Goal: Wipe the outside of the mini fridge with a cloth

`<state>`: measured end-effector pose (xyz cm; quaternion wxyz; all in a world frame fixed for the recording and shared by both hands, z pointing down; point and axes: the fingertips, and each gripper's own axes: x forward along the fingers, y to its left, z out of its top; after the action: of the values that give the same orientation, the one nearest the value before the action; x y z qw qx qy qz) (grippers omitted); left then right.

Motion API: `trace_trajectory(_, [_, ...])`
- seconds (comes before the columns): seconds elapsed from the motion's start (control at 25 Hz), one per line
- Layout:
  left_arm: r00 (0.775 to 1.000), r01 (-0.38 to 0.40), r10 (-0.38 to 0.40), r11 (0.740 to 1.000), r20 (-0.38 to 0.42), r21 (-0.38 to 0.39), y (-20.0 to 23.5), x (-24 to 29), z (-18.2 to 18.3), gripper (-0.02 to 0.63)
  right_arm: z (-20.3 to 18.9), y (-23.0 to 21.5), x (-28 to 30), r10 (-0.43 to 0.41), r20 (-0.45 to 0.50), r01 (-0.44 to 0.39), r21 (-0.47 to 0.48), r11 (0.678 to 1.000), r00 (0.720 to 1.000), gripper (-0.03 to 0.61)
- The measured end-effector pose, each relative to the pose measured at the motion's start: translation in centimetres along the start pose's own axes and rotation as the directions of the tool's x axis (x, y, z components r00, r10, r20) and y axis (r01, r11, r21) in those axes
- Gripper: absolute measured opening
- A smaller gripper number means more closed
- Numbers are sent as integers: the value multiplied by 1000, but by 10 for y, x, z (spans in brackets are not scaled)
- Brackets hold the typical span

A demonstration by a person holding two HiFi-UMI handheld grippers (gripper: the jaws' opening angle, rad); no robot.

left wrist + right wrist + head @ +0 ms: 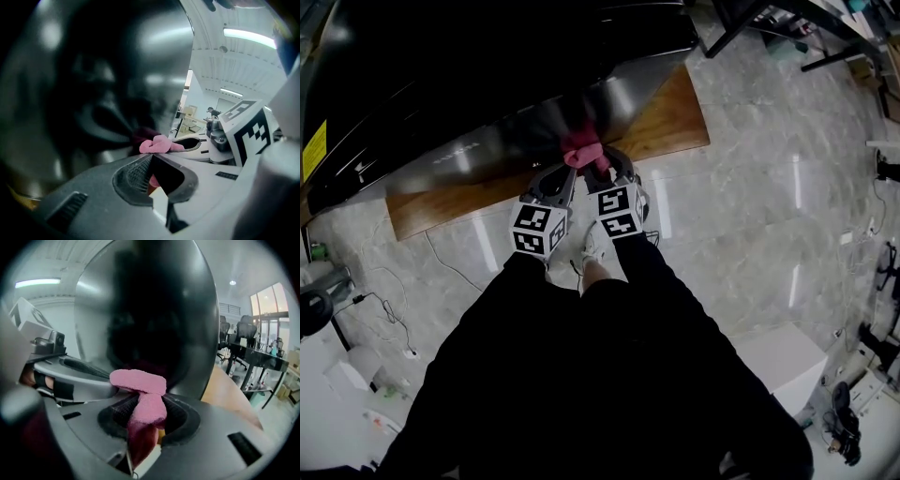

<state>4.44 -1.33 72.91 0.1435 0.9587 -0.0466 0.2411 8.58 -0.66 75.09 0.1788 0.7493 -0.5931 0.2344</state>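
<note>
The mini fridge (487, 75) is black with a shiny steel side (544, 131) and stands on a wooden board (675, 122). A pink cloth (581, 155) is pressed against that steel side. My right gripper (602, 169) is shut on the cloth; the cloth (140, 385) folds over its jaw tips (145, 404) right at the fridge (150, 310). My left gripper (565, 173) sits just to its left, almost touching it. Its jaws (151, 157) are shut with no cloth between them, and the cloth (159, 146) lies just beyond them, by the fridge wall (93, 93).
The wooden board (229, 390) sticks out past the fridge to the right. Cables (441, 262) trail over the marble floor at the left. A white box (783, 361) stands at the lower right. Black desk legs (759, 23) are at the top right.
</note>
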Motion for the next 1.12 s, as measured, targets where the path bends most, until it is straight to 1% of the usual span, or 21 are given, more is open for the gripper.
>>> trace_trajectory(0.12, [998, -8, 7, 1000, -57, -4, 7, 8, -21, 6, -34, -5, 21, 29, -104, -26, 29, 999, 994, 132])
trace_trajectory(0.2, [996, -12, 11, 1000, -84, -12, 10, 11, -33, 6, -47, -8, 29, 35, -142, -31, 31, 999, 989, 132])
trace_trajectory(0.36, [993, -13, 7, 999, -120, -44, 13, 9, -53, 6, -54, -5, 26, 22, -152, -22, 0, 1000, 988, 132])
trace_trajectory(0.48, [994, -21, 15, 999, -106, -48, 15, -1, -54, 6, -50, -3, 18, 59, -131, -58, 10, 998, 990, 133])
trace_trajectory(0.6, [998, -33, 30, 999, -61, -43, 18, -23, -44, 6, -33, 9, -7, 120, -56, -120, 7, 993, 991, 133])
trace_trajectory(0.68, [999, -34, 33, 998, -29, -46, 17, -43, -34, 6, -16, 24, -32, 170, 11, -170, 0, 985, 985, 135])
trace_trajectory(0.8, [999, -17, 18, 999, 31, -40, 5, -86, -12, 6, 15, 56, -76, 265, 97, -263, -25, 964, 959, 137])
trace_trajectory(0.92, [997, -13, 14, 1000, 82, -12, -5, -139, 8, 6, 43, 98, -115, 333, 138, -327, -67, 943, 933, 137])
trace_trajectory(1.0, [994, -26, 26, 1000, 110, -3, -5, -168, 18, 6, 61, 122, -129, 364, 164, -357, -70, 932, 917, 136])
trace_trajectory(1.12, [985, -55, 53, 998, 163, 7, 7, -198, 42, 6, 97, 150, -136, 413, 201, -405, -82, 910, 888, 135])
